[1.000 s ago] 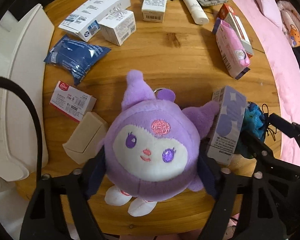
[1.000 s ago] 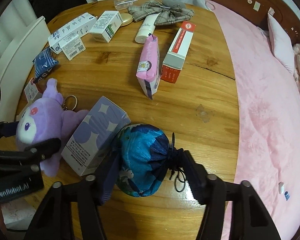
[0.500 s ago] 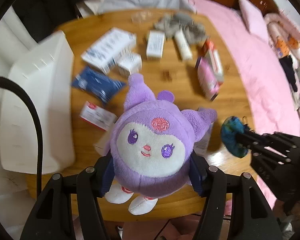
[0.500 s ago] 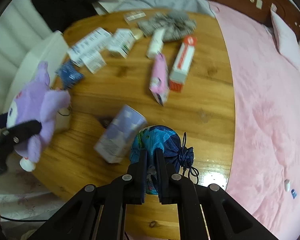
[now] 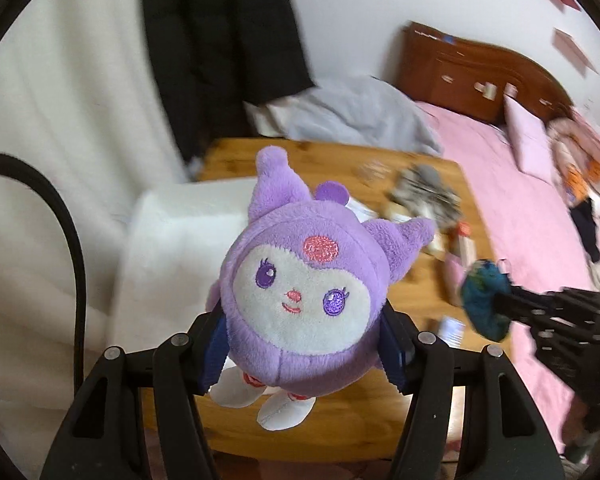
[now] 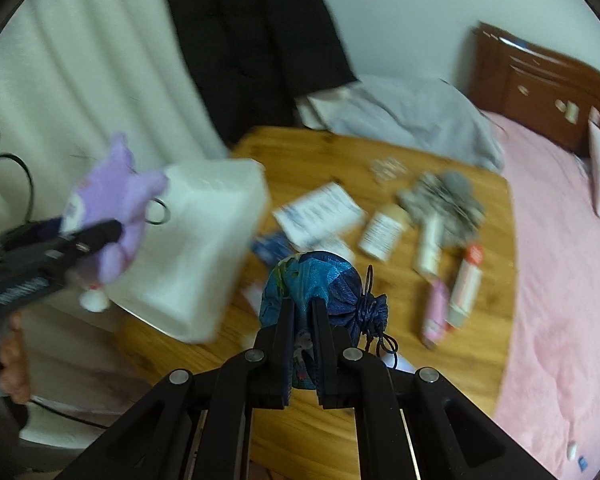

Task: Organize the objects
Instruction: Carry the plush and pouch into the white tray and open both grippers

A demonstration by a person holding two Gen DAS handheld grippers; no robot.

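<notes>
Above the wooden table (image 6: 324,432), my left gripper (image 5: 304,354) clamps the purple plush (image 5: 300,296) and my right gripper (image 6: 302,344) pinches the blue drawstring pouch (image 6: 316,280), both lifted for sorting.

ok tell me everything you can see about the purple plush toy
The purple plush toy is a round, fuzzy character with a white face, purple embroidered eyes, a small pink nose and smile, a pink patch on its forehead, pointed ears and white feet. A metal key ring hangs from it. It is held up above the wooden table, face toward the left wrist camera, squeezed at both sides by the left gripper and its blue pads.
</notes>
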